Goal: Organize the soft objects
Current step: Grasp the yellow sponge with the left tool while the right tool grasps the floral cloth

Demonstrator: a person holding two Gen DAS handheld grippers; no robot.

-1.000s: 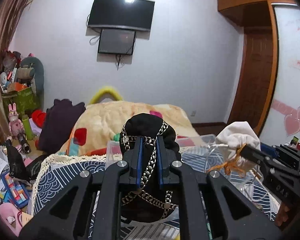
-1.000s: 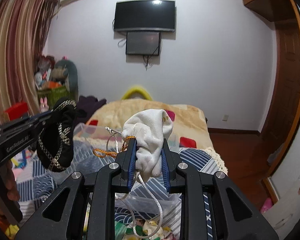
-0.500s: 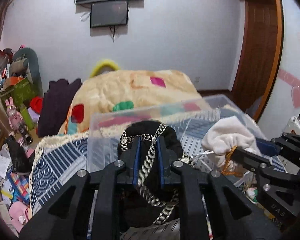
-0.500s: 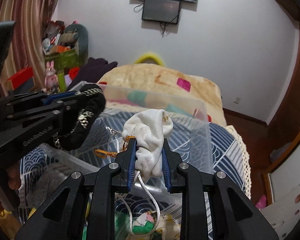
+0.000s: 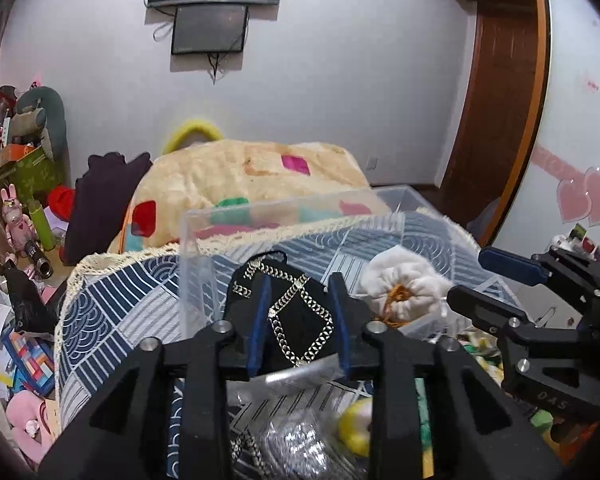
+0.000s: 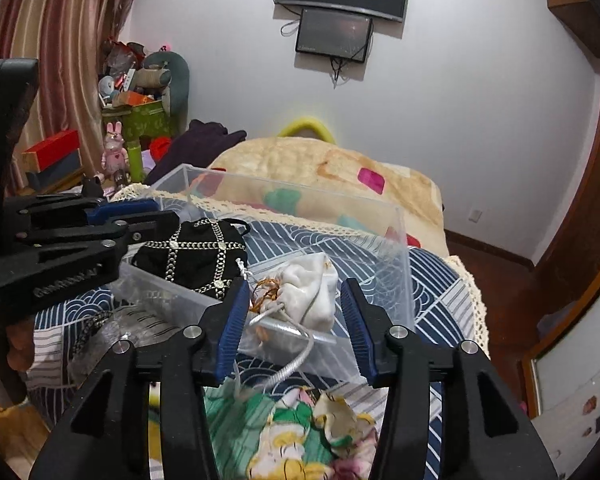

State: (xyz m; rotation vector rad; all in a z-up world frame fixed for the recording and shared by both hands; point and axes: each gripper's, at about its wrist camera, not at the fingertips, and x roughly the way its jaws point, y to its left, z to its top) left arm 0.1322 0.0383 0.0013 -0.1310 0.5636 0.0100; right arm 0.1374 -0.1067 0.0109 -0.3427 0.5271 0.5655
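A black pouch with a silver chain pattern [image 5: 296,320] [image 6: 196,254] lies inside a clear plastic box [image 5: 204,264] [image 6: 400,256] on the patterned bedspread. A white drawstring pouch with an orange cord [image 5: 408,284] [image 6: 308,296] lies in the box to its right. My left gripper [image 5: 300,328] [image 6: 140,220] is open, its fingers spread either side of the black pouch. My right gripper [image 6: 296,320] [image 5: 492,284] is open, its fingers spread either side of the white pouch, whose white string hangs over the box's near wall.
A blue and white patterned bedspread [image 5: 120,312] covers the bed, with a yellow blanket [image 5: 240,176] behind the box. Floral cloth [image 6: 300,432] lies below the box's front. Toys and clutter [image 5: 16,200] fill the floor at left. A wooden door [image 5: 496,120] stands at right.
Both grippers lowered the pouches into the clear box and opened. The black pouch and the white pouch now lie released in the box.
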